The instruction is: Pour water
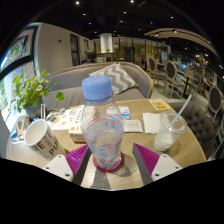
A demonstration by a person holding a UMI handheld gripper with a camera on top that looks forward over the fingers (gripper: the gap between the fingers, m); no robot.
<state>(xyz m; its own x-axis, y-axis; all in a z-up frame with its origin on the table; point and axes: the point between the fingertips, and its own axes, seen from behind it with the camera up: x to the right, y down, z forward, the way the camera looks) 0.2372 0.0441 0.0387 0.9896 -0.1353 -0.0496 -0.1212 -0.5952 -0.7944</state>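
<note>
Standing by this round wooden table [140,160] in what looks like a cafe, so here's the layout from the left side over. Far left there's a leafy green plant [30,90], and just below it a white mug [42,138] with some dark print on it, tipped a bit. Past the mug lies a spread of yellow and white cards or leaflets [68,120]. Dead centre is the clear plastic water bottle [102,125] with a blue cap [97,88], upright, its base sitting between the two fingers of the gripper [104,160]. The magenta pads [76,158] flank the bottle on both sides and look like they're right up against it, but honestly I can't tell if they're actually squeezing it or just sitting around it. Right of the bottle there's more paper on the table, then a clear glass [169,131] with a straw [184,105] poking out, standing well apart from the bottle. Behind everything there's a sofa with a striped cushion [120,76].
</note>
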